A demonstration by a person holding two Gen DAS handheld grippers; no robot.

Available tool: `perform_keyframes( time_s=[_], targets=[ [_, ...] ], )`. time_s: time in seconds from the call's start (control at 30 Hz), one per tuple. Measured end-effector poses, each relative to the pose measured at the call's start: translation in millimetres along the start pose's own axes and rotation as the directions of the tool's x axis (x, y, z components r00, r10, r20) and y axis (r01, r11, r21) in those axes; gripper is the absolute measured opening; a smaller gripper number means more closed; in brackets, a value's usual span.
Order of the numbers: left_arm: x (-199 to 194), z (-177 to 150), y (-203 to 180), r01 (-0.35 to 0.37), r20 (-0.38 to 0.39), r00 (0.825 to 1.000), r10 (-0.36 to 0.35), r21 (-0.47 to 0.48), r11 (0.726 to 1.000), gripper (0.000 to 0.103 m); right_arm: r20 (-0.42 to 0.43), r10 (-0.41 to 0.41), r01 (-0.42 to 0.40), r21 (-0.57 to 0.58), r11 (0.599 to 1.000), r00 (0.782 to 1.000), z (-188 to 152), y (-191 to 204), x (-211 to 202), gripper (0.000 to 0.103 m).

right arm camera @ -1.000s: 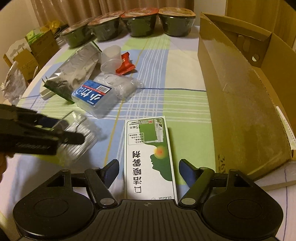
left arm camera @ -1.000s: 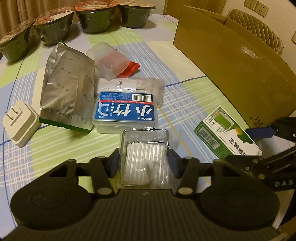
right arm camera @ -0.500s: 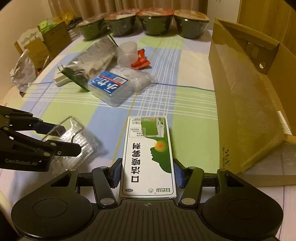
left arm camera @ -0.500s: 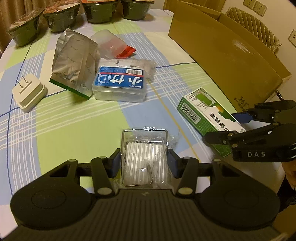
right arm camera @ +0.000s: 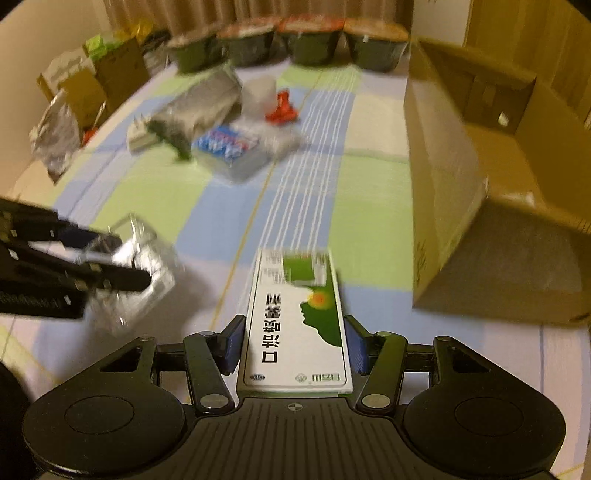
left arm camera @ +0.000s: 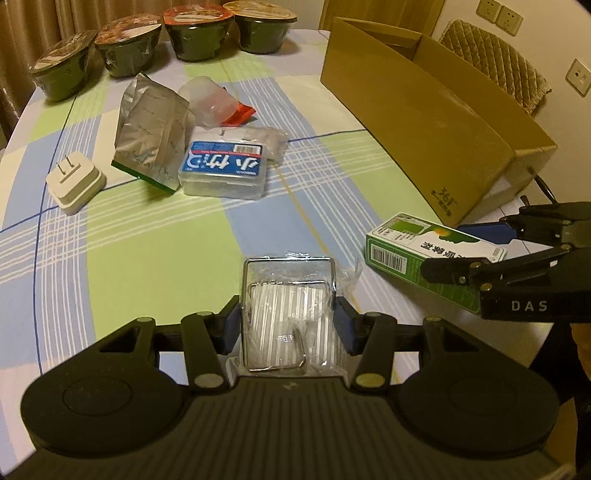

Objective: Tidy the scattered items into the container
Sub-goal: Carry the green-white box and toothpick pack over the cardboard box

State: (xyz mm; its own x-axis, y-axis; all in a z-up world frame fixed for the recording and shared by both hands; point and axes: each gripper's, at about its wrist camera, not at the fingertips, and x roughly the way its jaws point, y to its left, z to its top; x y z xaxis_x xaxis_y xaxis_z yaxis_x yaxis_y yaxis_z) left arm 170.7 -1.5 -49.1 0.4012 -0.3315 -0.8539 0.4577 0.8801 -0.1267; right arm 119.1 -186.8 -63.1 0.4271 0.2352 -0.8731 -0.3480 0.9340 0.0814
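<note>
The left hand-held gripper [left arm camera: 288, 325] has its two fingers closed against the sides of a clear plastic packet [left arm camera: 290, 314], which holds white strips and a wire frame. The right hand-held gripper [right arm camera: 295, 345] is likewise closed on a green-and-white carton [right arm camera: 297, 321], pinching its long sides near the back end. Both items seem lifted off the cloth, though the right wrist view is blurred, so I cannot say how high.

The cardboard box [left arm camera: 424, 110], open at the top, stands at about 1 o'clock from the left gripper and 2 o'clock from the right. To do this step well, each load should probably rise above the near wall before release; the carton sticks far forward, so keeping it level would help it clear the rim. The crinkly packet may slip, so a steady squeeze seems wise.

Still scattered at 11 o'clock: a blue-labelled case [left arm camera: 223, 170], a silver foil pouch [left arm camera: 151, 129], a white plug adapter [left arm camera: 75, 181], a translucent cup [left arm camera: 210, 98].

The worktop [left arm camera: 155, 251] wears a green, blue and white checked cloth. Four lidded bowls [left arm camera: 199, 31] line the far edge, curtains and wall sockets beyond.
</note>
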Motion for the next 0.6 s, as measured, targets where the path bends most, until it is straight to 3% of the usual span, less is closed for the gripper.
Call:
perform_keyframes(
  time_s=[0.1,0.23,0.33,0.43,0.47,0.5,0.6],
  targets=[
    [-1.6,-5.8,-4.4,0.001,-0.009,1.0,-0.001,-0.004,1.0,0.047,-0.034,0.006,-0.006,-0.001,1.0,0.999,-6.2,0.8,10.6,0.058],
    [-0.6,-9.7,-8.1,0.007,-0.02,1.0,-0.007,-0.011,1.0,0.047,-0.035,0.006,-0.007,-0.013,1.0,0.999,-5.6,3.9,20.0,0.073],
    [0.8,-10.1,-10.8,0.014,-0.022,1.0,-0.014,-0.015,1.0,0.047,-0.033,0.004,-0.004,-0.025,1.0,0.999,-0.1,4.5,27.6,0.073],
    [2.9,-10.2,-11.9,0.02,-0.02,1.0,-0.02,-0.019,1.0,0.047,-0.037,-0.011,0.009,-0.043,0.999,0.999,4.1,5.3,33.9,0.07],
    [3.8,-10.2,-11.8,0.021,-0.019,1.0,-0.022,-0.021,1.0,0.047,-0.037,-0.017,0.015,-0.049,0.999,0.999,3.9,5.6,34.2,0.06],
    [4.5,-10.1,-11.9,0.022,-0.018,1.0,-0.023,-0.023,0.999,0.047,-0.032,-0.025,0.024,-0.058,0.998,0.999,3.8,6.0,33.0,0.058],
    [5.7,-9.8,-11.2,0.022,-0.019,1.0,-0.023,-0.026,0.999,0.047,-0.02,-0.026,0.025,-0.045,0.999,0.999,1.7,3.3,24.6,0.058]
  ],
)
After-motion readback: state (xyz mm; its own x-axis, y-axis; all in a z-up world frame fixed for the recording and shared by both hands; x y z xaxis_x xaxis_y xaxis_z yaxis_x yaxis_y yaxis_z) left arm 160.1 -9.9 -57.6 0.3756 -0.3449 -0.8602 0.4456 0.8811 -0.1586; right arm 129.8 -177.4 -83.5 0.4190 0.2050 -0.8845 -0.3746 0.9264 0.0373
